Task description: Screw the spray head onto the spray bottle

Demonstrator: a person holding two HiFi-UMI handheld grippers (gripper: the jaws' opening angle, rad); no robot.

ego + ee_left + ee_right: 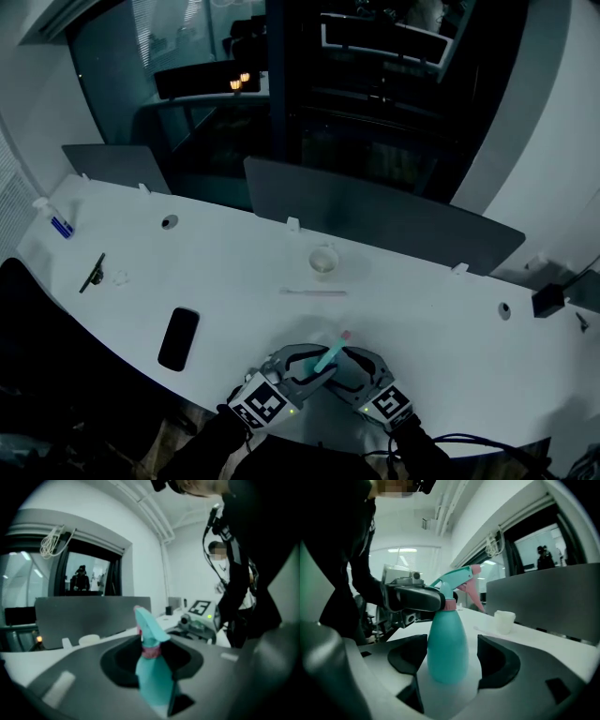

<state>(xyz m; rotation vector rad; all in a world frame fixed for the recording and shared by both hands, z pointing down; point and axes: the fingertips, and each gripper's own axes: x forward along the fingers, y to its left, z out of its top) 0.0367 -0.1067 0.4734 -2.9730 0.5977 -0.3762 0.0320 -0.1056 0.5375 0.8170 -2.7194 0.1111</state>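
A teal spray bottle (446, 648) stands upright on the white table (422, 309), close to its near edge. Its teal spray head (457, 578), with a pink collar and trigger, sits on the neck. My left gripper (309, 367) is shut on the spray head (149, 625); one of its dark fingers (412, 598) reaches the collar from the left. My right gripper (452, 660) is open around the bottle's body. Its left pad lies close against the bottle and a narrow gap shows at the right pad. In the head view the bottle (328, 356) lies between both grippers, the right gripper (354, 364) beside it.
A small white cup (323, 262) and a thin stick (314, 292) lie beyond the bottle. A black phone (178, 338) is at the left, with a dark pen-like thing (92, 272) and a small bottle (56, 220) farther left. Grey dividers (375, 220) line the far edge.
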